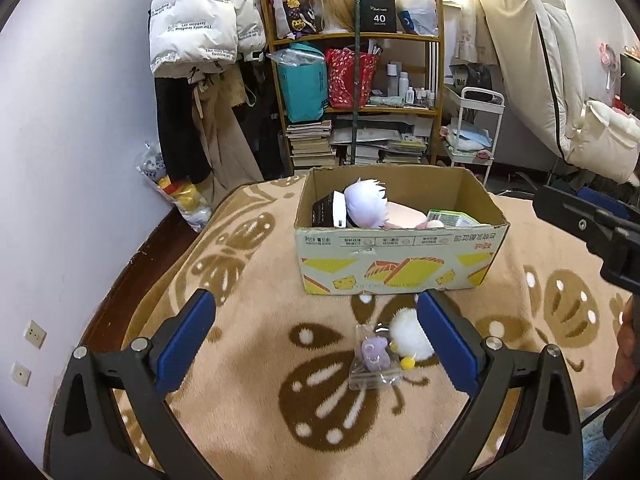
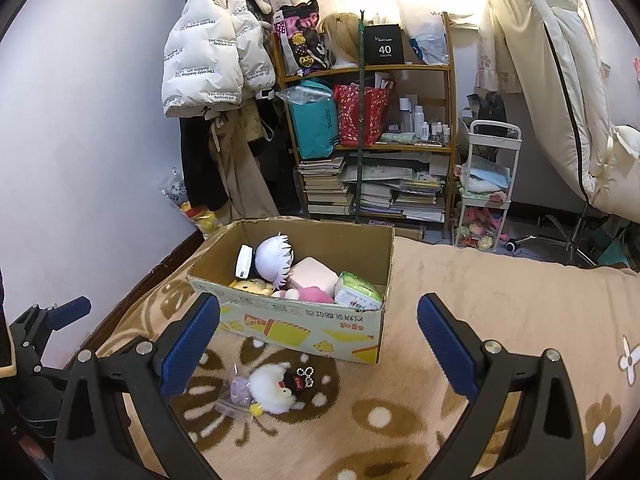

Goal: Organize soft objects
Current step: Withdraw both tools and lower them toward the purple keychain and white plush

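A cardboard box (image 1: 400, 268) (image 2: 304, 324) stands on the tan patterned blanket and holds a white-haired plush doll (image 1: 366, 202) (image 2: 274, 258), a pink cushion (image 2: 314, 276), a yellow plush (image 2: 252, 286) and a green tissue pack (image 2: 356, 292). In front of the box lie a clear bag with a purple toy (image 1: 374, 354) (image 2: 238, 392) and a white fluffy plush (image 1: 408, 338) (image 2: 274, 386). My left gripper (image 1: 316, 340) is open and empty above them. My right gripper (image 2: 318, 342) is open and empty, right of the toys.
A wooden shelf (image 1: 356, 104) (image 2: 368, 136) with bags and books stands behind the bed. Jackets (image 1: 200, 12) hang at the left wall. A white trolley (image 2: 486, 184) and a chair (image 2: 560, 80) are at the right. The right gripper body (image 1: 592, 228) shows in the left wrist view.
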Demonstrator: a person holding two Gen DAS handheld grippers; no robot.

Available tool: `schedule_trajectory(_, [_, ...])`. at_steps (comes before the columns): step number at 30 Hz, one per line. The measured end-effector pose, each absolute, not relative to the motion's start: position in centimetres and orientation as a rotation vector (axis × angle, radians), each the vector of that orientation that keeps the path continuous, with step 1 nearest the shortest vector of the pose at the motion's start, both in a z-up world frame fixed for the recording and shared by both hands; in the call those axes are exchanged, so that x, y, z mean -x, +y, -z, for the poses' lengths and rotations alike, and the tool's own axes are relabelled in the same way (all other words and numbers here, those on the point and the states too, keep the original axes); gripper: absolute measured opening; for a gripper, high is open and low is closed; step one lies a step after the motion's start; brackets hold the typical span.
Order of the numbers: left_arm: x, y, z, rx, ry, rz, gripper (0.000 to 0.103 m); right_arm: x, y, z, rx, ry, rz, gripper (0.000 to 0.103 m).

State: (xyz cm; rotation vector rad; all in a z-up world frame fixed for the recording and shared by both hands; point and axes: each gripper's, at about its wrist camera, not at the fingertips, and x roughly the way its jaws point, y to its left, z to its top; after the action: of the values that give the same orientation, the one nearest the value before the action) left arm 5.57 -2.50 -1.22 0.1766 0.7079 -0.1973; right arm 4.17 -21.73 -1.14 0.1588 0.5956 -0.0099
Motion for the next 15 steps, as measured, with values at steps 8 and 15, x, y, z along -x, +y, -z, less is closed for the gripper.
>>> schedule_trajectory(8, [-5.6, -2.6, 2.0, -0.196, 0.754, 0.195, 0.099, -4.3, -20.6, 2.2, -0.153, 0.642, -0.013, 0.103])
schedule_trajectory(15, [-6.4, -2.5, 3.0, -0.186, 0.805, 0.193, 0.099, -5.4, -20.8, 3.2, -0.155, 0.674, -0.012, 0.103])
